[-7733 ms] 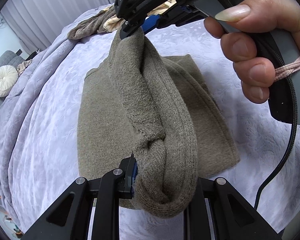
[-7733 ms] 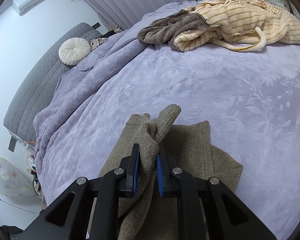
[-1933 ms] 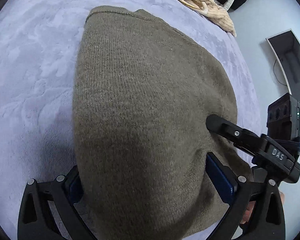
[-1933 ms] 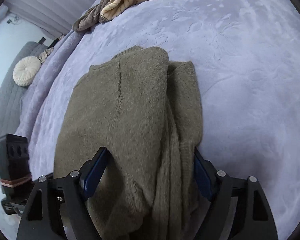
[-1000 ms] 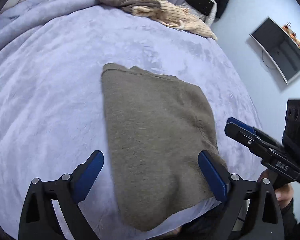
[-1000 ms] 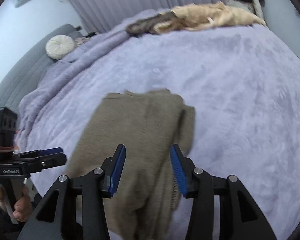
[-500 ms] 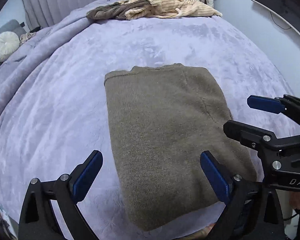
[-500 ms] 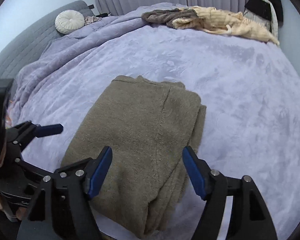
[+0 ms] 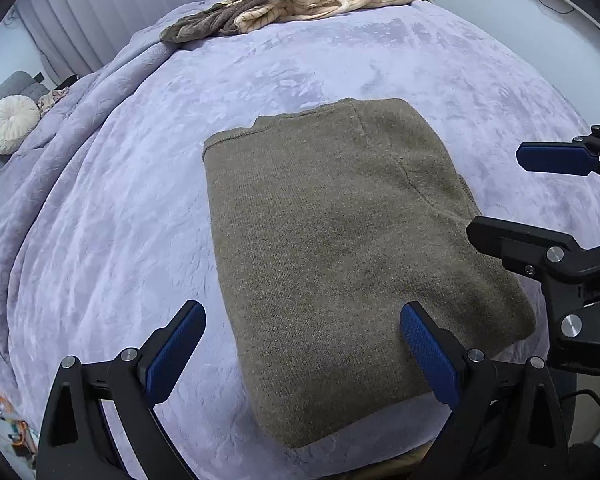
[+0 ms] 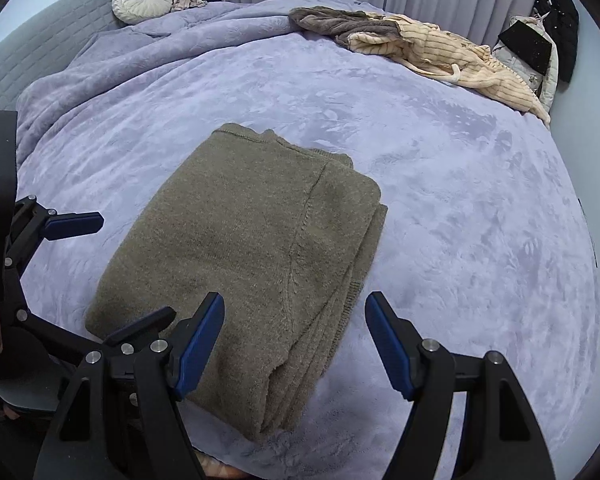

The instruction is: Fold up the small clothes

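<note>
Both tools let go and backed off since 2 s ago: left tool (image 9: 302, 344) and right tool (image 10: 294, 336) now wide and empty above the sweater (image 9: 340, 248), lying folded on the bed (image 9: 100, 220), so this fold looks done.

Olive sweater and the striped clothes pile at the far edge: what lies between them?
Only bare lilac blanket lies between olive sweater and clothes pile, in both views.
</note>
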`<state>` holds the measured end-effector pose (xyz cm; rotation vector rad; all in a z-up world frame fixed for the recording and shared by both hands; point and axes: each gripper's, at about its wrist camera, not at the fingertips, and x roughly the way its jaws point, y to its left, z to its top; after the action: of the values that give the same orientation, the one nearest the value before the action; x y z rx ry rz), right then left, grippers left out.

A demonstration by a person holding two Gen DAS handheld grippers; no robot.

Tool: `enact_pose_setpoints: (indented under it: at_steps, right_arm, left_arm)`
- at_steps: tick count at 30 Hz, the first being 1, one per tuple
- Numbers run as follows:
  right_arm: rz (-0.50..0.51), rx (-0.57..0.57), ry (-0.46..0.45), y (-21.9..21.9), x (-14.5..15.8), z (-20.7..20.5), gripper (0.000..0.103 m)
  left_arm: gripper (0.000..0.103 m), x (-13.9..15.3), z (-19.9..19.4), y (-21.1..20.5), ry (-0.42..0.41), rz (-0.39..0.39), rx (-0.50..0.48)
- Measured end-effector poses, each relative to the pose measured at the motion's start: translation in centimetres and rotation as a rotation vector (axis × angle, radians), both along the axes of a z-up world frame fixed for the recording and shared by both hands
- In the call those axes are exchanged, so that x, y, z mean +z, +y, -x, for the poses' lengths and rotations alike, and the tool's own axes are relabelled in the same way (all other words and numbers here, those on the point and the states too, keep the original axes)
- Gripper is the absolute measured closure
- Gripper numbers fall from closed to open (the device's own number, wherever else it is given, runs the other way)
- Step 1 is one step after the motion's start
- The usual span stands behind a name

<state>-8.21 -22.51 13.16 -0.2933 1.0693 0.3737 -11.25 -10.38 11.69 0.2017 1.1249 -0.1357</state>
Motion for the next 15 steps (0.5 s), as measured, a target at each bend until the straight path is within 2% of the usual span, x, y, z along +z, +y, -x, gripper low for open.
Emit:
enact_pose_setpoints:
  at_steps: [4,7,11,15]
  right_arm:
    - [0.021,0.019,0.002,0.11,0.02,0.2,0.027]
    - [0.036,0.032,0.005,0.29,-0.07,0.38,0.027]
    - [0.047,0.044,0.011,0.49,-0.26,0.63,0.027]
    - [0.075,0.059,0.006,0.72,-0.3,0.76,0.027]
  left_arm:
    - [0.005,-0.39,0.1,-0.14,0.023,-0.002,-0.005]
    - [0.005,-0.15,0.07,0.39,0.028,0.055,0.017]
    - [0.005,0.08,0.28,0.53,0.002,-0.024,0.062]
    - [0.005,0.03,0.22,0.74,0.025,-0.012,0.071]
